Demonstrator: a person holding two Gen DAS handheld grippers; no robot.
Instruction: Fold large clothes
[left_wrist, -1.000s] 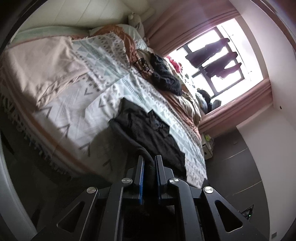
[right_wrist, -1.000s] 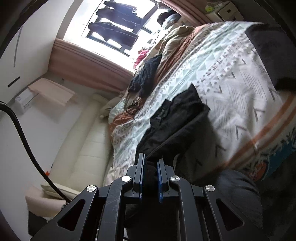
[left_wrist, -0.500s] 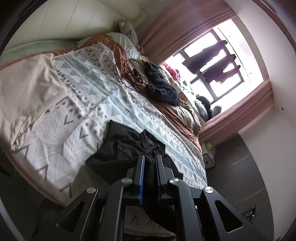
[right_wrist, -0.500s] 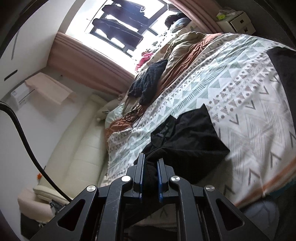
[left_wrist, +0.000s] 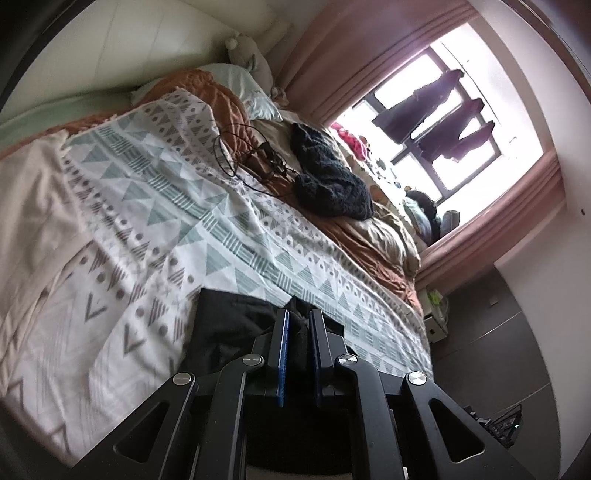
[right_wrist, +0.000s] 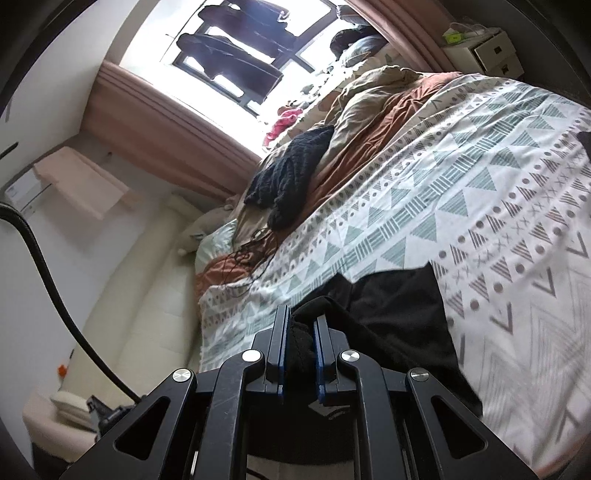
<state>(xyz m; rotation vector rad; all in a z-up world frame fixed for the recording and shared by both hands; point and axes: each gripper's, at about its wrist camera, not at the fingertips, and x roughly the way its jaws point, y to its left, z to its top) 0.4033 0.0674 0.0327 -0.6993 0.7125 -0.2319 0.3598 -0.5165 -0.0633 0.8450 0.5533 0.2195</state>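
A black garment (left_wrist: 229, 325) lies on the patterned white and green bedspread (left_wrist: 155, 206), doubled over itself near the bed's front edge. My left gripper (left_wrist: 298, 317) is shut on a bunched edge of it. In the right wrist view the same black garment (right_wrist: 399, 317) spreads out to the right of my right gripper (right_wrist: 301, 321), which is shut on another bunched edge of the cloth. Both grippers hover low over the bedspread (right_wrist: 461, 192). The cloth beneath the grippers is hidden by their frames.
A dark knitted garment (left_wrist: 328, 177) and a tangle of black cable (left_wrist: 251, 155) lie at the far side of the bed on a brown quilt (left_wrist: 362, 243). A beige cloth (left_wrist: 33, 206) covers the left of the bed. Window with hanging clothes (left_wrist: 443, 118) behind; a white bedside cabinet (right_wrist: 491, 48) beside the bed.
Both grippers have carried their held edges of the black garment forward over the bed, folding it onto itself. The garment now looks shorter and lies closer under the grippers.
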